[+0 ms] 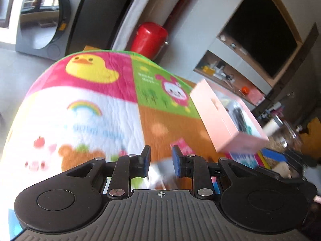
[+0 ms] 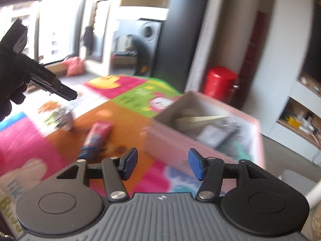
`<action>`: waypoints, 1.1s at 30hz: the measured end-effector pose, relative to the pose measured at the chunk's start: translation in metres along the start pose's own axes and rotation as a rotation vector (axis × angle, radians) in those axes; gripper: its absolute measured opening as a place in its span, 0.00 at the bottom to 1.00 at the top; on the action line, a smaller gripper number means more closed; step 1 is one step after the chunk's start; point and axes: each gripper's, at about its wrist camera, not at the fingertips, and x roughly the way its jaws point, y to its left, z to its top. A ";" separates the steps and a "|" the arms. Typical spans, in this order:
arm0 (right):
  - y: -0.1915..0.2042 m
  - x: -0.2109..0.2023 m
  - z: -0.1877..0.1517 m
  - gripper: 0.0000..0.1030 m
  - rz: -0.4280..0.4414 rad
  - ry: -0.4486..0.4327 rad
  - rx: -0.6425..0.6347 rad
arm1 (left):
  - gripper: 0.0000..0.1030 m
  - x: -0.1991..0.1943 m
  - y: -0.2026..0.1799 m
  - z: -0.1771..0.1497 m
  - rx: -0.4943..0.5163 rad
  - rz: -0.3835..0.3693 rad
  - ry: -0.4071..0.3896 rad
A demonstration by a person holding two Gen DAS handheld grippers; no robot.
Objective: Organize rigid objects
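The left gripper point(image 1: 160, 161), a black two-finger claw with blue pads, stands parted by a moderate gap with nothing between its fingers. Directly below and ahead of it lies the colourful patchwork play mat point(image 1: 84, 108) printed with a yellow duck and a rainbow. A shiny, blurred object shows just under the pads; its identity cannot be told. Ahead and to the right of this claw sits the pale pink rectangular storage box point(image 1: 218, 120), open-topped, with dark items inside.

The right gripper point(image 2: 163, 165) is spread wider, also holding nothing. Ahead and to its right stands the same pink box point(image 2: 176, 146), containing a light wooden utensil point(image 2: 200, 119) and grey items, blurred. Ahead and to its left, a small pink and blue carton point(image 2: 96, 138) lies on the mat's orange patch, apart from the box. Farther left is a shiny metallic object point(image 2: 64, 118), near the left gripper's tip. A red cylindrical canister point(image 2: 219, 83) stands beyond the box.
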 end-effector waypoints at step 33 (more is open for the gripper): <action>0.056 0.056 -0.005 0.59 0.173 0.103 0.153 | 0.40 0.019 -0.042 -0.033 0.142 0.058 -0.052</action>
